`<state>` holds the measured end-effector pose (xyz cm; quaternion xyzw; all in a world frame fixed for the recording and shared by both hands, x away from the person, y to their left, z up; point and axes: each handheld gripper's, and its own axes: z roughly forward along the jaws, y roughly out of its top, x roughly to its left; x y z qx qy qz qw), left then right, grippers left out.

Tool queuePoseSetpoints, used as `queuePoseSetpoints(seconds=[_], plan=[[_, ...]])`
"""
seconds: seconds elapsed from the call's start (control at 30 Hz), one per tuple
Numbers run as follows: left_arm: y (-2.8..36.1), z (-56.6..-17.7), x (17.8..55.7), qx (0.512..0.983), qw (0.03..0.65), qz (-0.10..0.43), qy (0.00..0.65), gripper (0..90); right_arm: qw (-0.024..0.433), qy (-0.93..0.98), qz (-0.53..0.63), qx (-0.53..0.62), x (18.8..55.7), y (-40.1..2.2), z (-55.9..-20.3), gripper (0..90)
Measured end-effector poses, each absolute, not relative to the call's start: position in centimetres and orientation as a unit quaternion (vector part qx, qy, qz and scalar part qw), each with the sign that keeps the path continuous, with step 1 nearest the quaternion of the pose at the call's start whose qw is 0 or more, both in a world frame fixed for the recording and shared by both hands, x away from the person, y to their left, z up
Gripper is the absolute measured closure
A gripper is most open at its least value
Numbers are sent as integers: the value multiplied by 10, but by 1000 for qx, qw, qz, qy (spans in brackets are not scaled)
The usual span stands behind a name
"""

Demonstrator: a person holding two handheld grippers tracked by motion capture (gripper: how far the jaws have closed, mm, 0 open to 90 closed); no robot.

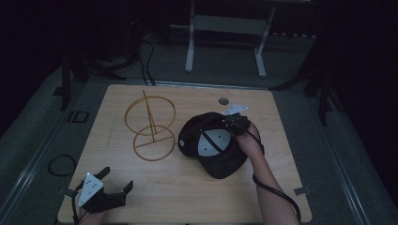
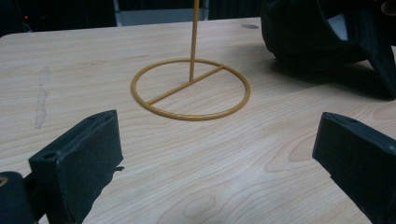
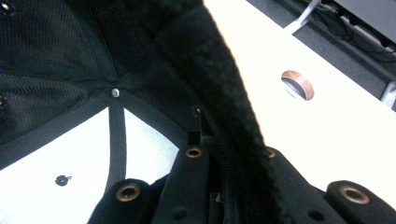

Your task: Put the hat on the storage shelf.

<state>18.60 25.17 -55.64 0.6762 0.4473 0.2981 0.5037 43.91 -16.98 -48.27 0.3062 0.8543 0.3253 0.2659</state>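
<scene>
A black cap (image 1: pixel 220 159) lies upside down on the right half of the wooden table (image 1: pixel 187 197), its white inner panels facing up. My right gripper (image 1: pixel 231 121) is shut on the cap's far rim. In the right gripper view the jaws of the right gripper (image 3: pixel 219 151) pinch the padded band (image 3: pixel 224 88) of the cap (image 3: pixel 60 56). A gold wire stand (image 1: pixel 151 126) with a ring base and an upright hoop stands left of the cap. My left gripper (image 1: pixel 117 179) rests open near the front left corner, with the left gripper (image 2: pixel 219 140) facing the stand's base (image 2: pixel 190 88) and the cap (image 2: pixel 317 37).
A round cable hole (image 1: pixel 224 101) sits near the table's far edge, also seen as the hole (image 3: pixel 296 84) beside the cap. A small bracket (image 1: pixel 302 191) sticks out at the front right edge. A white table frame (image 1: pixel 190 42) and cables stand on the floor beyond.
</scene>
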Motion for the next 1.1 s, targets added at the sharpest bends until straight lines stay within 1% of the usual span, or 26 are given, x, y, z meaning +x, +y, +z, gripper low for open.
queuePoseSetpoints(seconds=[0.23,0.53,0.77,0.87,0.93,0.97,1.03,1.1], plan=[[251,-556,186,678,503,298,446,18,240,838,375,315,432,-170,-468,898],[249,-556,186,680,500,300,444,18,226,811,434,322,420,-174,-440,898],[245,-555,185,683,500,298,442,18,243,803,448,309,407,-175,-421,899],[237,-552,182,685,501,302,435,18,260,803,446,297,399,-174,-413,899],[234,-550,181,685,503,303,432,18,262,805,445,292,397,-173,-409,898],[232,-549,181,687,503,302,429,18,267,803,447,289,394,-173,-405,899],[222,-545,181,687,515,282,428,18,277,795,460,282,384,-173,-390,898],[222,-545,181,687,515,282,428,18,281,791,466,280,381,-173,-386,899]])
